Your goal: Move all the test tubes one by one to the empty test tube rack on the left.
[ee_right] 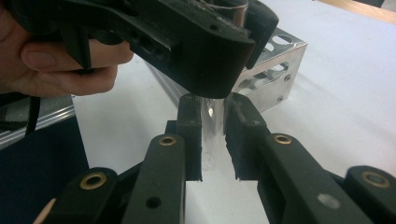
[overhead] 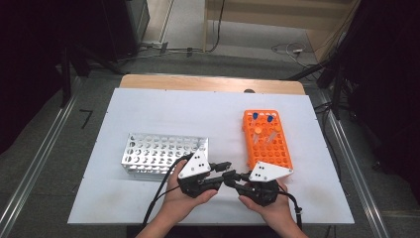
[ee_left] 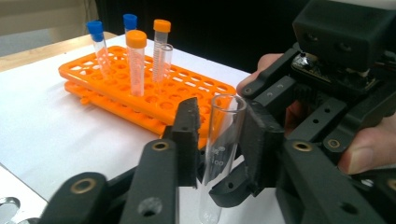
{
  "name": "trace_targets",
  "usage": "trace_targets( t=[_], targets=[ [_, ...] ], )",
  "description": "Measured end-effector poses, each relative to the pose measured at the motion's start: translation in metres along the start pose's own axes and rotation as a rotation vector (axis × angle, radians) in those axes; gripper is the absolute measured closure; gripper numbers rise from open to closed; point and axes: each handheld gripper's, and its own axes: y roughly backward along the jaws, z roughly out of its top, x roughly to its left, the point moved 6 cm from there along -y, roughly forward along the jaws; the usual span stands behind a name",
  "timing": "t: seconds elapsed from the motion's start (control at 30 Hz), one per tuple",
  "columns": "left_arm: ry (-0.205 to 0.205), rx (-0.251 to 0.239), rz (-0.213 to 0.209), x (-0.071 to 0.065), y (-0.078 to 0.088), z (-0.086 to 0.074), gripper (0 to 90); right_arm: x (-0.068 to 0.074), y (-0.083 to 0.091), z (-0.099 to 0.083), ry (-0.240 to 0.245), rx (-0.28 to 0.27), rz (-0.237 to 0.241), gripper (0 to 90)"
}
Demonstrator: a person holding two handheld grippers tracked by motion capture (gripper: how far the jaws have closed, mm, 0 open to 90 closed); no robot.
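A clear glass tube (ee_left: pixel 223 135) without a cap stands upright just above the white table, held by both grippers at once. My left gripper (ee_left: pixel 221 144) is shut on its upper part, the pads pressing on both sides below the rim. My right gripper (ee_right: pixel 214 135) is shut on the lower part of the same tube (ee_right: pixel 212 116), right under the left gripper (ee_right: pixel 233 14). In the high view the left gripper (overhead: pixel 224 166) and the right gripper (overhead: pixel 234 176) meet tip to tip near the front edge, between the two racks.
An orange tube rack (overhead: pixel 267 144) lies at the right and holds two blue-capped tubes (ee_left: pixel 95 28), two orange-capped tubes (ee_left: pixel 136 38) and an uncapped one. A metal rack (overhead: pixel 158 153) with empty holes stands at the left. Both rest on a white mat (overhead: pixel 163 109).
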Motion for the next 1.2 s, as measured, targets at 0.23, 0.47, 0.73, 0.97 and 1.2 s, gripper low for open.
trace_targets(
  t=[0.23, 0.47, 0.73, 0.97, 1.2],
  targets=[
    [-0.017, -0.006, 0.012, 0.000, 0.000, 0.003, 76.0, -0.001, 0.000, 0.001, -0.003, -0.008, 0.000, 74.1],
    [0.011, -0.030, 0.023, 0.009, 0.003, 0.010, 76.1, -0.004, 0.005, 0.001, -0.022, -0.031, 0.006, 58.2],
    [0.041, -0.047, 0.076, 0.031, 0.005, 0.019, 76.1, -0.015, 0.020, -0.002, -0.045, -0.082, -0.011, 26.4],
    [0.054, -0.054, 0.109, 0.047, 0.010, 0.021, 76.2, -0.033, 0.039, -0.014, -0.083, -0.080, -0.038, 7.0],
    [0.062, -0.071, 0.149, 0.063, 0.017, 0.025, 76.2, -0.047, 0.060, -0.023, -0.110, -0.094, -0.042, 0.0]
  ],
)
